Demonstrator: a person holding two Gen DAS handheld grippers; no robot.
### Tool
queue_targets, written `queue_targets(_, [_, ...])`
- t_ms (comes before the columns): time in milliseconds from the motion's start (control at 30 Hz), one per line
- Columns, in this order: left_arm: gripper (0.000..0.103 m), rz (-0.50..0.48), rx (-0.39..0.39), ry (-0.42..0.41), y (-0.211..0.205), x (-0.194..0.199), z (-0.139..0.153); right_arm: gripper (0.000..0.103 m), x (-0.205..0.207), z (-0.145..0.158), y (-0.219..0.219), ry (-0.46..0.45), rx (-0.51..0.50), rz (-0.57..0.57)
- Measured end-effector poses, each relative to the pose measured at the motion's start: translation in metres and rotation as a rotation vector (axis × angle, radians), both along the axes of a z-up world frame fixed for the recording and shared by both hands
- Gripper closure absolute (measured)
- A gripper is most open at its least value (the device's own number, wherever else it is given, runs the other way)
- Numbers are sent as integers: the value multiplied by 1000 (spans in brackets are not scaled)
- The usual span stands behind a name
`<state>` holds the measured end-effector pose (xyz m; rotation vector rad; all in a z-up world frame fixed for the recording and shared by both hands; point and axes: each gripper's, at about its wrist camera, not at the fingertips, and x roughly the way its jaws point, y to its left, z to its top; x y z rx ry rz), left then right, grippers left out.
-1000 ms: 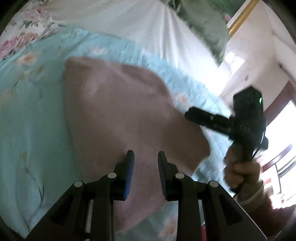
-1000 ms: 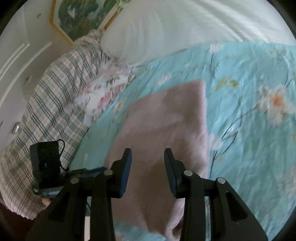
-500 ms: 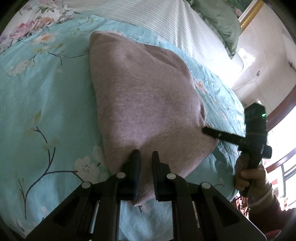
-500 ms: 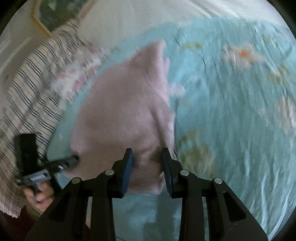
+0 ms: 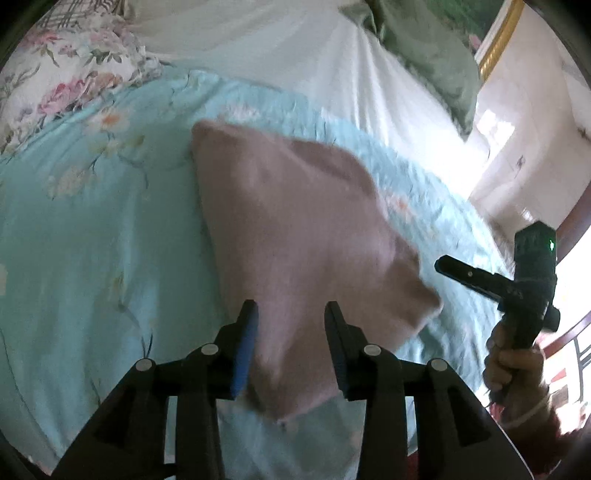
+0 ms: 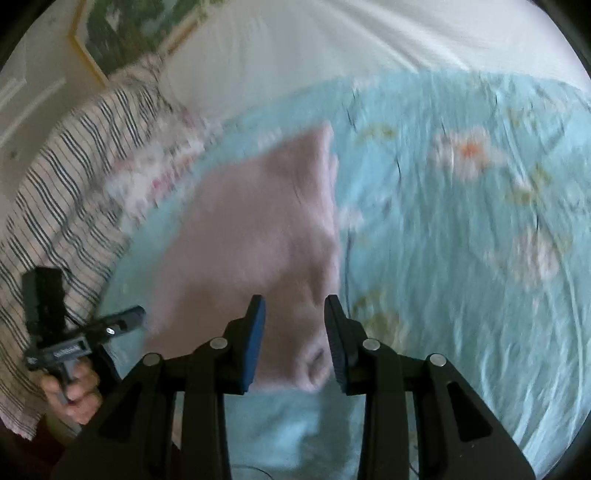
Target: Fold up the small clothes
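A folded pink cloth (image 5: 295, 236) lies flat on the light blue floral bedspread (image 5: 92, 240). My left gripper (image 5: 290, 317) is open and empty, raised over the cloth's near edge. It shows from the side in the right wrist view (image 6: 122, 321). My right gripper (image 6: 293, 314) is open and empty over the near right corner of the cloth (image 6: 258, 236). It appears at the right of the left wrist view (image 5: 454, 269), beyond the cloth's right corner.
A white sheet (image 5: 295, 55) and a green pillow (image 5: 424, 48) lie at the head of the bed. A floral pillow (image 5: 74, 74) sits at the far left. A striped blanket (image 6: 48, 184) covers the bed's left side. A framed picture (image 6: 129, 33) hangs on the wall.
Both grippers were closed down on the cloth's near edge half a second ago. Now both have opened, let go and lifted back from it. The cloth stays on the bed.
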<state>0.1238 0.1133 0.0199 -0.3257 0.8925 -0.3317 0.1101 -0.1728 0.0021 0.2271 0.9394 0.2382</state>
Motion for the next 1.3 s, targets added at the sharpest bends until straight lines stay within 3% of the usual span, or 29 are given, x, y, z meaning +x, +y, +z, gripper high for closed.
queue_targets(233, [65,51,-4,-27,-7,52,14,68,56,-1,25,-4,21,32])
queue_targets(400, [65,37,-87,-37,-8,91,16,68,105,-10,28,29,130,61])
queue_targets(533, [65,99,4,29,-7,139,-3,68,148,-29,26,73,135,9])
queue_targets(600, [73,142,47,91,2,160,-25,68,161,-47,18,123,128,-28])
queue_targets(633, [83,145,44,103,4,162,-31,69,164,-54,16,142,130,-37])
queue_targets(667, [86,149,45,99,6,162,-33,69,165,-62,14,155,140,-49])
queue_targets(767, [86,131,76,73,5,155,-30,69,157,-62,9,120,175,-51])
queue_targets(900, [84,132,39,52,12,132,-20,68,134,-43,17,91,174,-29])
queue_targets(967, [71,137,19,35,14,112,-13,68,117,-33,22,84,176,5])
queue_targets(1167, [67,26,-84,-21,-2,27,-3,68,46,-22,35,91,127,78])
queue_targets(1300, [67,-34,-48,34,-23,-10,-23,68,11,-33,38,131,13,80])
